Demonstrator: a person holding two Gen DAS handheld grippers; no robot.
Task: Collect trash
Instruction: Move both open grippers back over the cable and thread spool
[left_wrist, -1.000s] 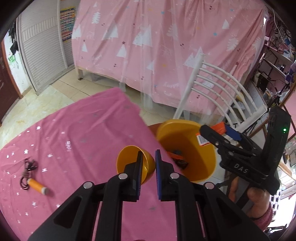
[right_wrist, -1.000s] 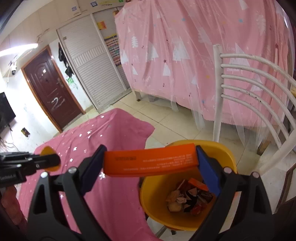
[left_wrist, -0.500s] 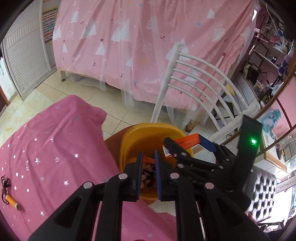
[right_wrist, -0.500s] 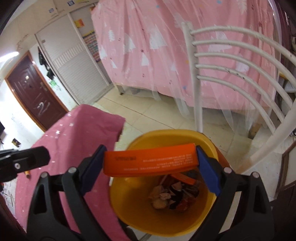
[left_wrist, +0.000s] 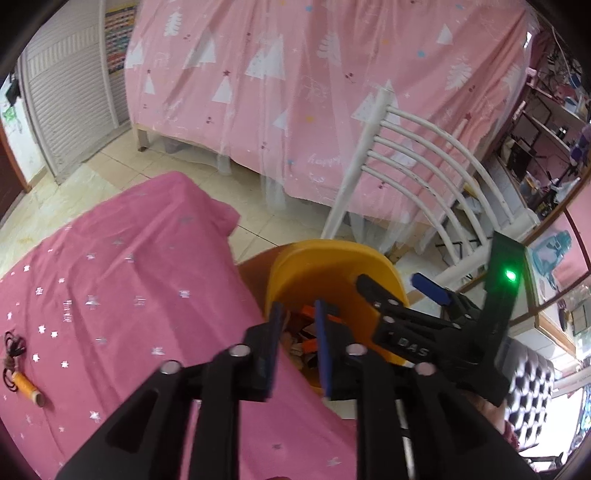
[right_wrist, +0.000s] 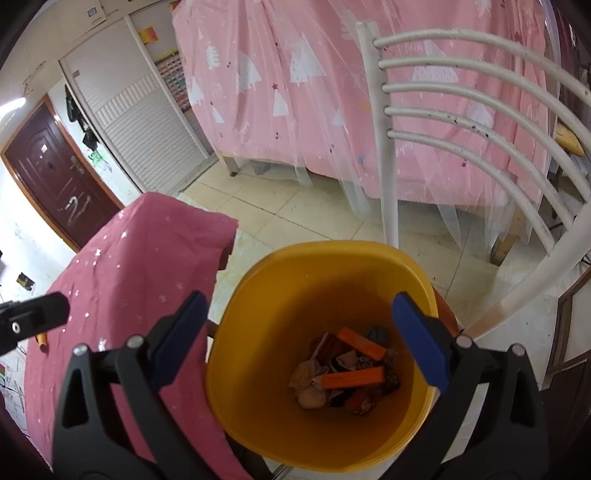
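Note:
A yellow bin stands beside the pink-clothed table; it also shows in the left wrist view. Inside lie two orange boxes on crumpled scraps. My right gripper is wide open and empty right above the bin. My left gripper has a narrow gap between its jaws, holds nothing, and hovers at the table edge next to the bin. An orange tube with a black cord lies at the table's left.
A white slatted chair stands just behind the bin. A bed draped in pink cloth fills the background. Tiled floor lies between the bed and the table. A dark door is far left.
My right gripper has opened and the orange box it held now lies in the bin. My left gripper's jaws have parted slightly. The yellow bowl seen a second ago is out of view.

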